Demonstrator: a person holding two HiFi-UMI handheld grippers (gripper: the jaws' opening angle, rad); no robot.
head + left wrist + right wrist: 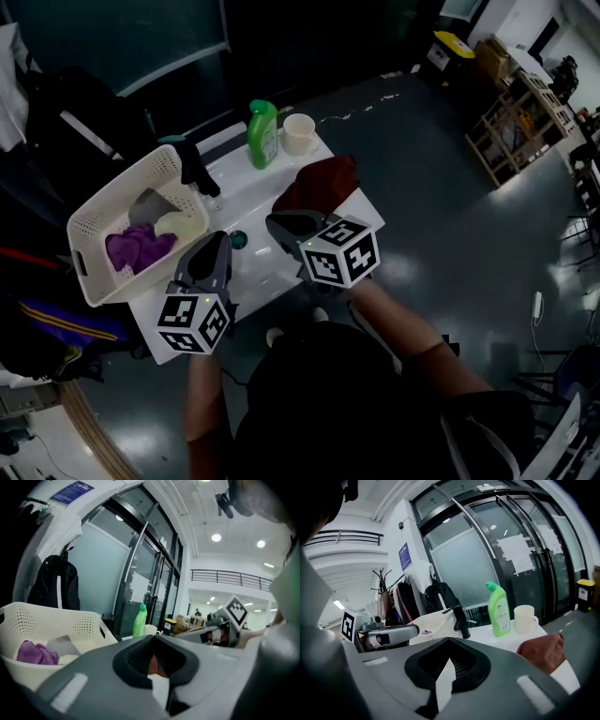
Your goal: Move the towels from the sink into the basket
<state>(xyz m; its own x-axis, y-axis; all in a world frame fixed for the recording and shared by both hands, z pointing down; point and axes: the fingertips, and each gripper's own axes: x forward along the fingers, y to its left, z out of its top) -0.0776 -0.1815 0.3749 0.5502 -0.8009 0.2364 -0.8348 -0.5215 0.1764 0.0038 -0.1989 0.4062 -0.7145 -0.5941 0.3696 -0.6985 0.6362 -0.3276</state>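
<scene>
A dark red towel (319, 185) lies bunched on the right rim of the white sink (253, 202); the right gripper view has it at the lower right (541, 651). To the left stands the white perforated basket (89, 230), holding a purple towel (139, 248), a cream one (185, 225) and a grey one (148, 206). My left gripper (219, 242) hovers over the sink's front left, jaws shut and empty (152, 637). My right gripper (274, 223) is just short of the red towel, also shut and empty (450, 641). Each gripper sees the other beside it.
A black faucet (197, 169), a green bottle (262, 134) and a cream cup (298, 133) stand along the sink's back edge. Dark bags and coats hang behind the basket (66, 122). A dark floor surrounds the unit, with wooden shelving (520, 122) at the far right.
</scene>
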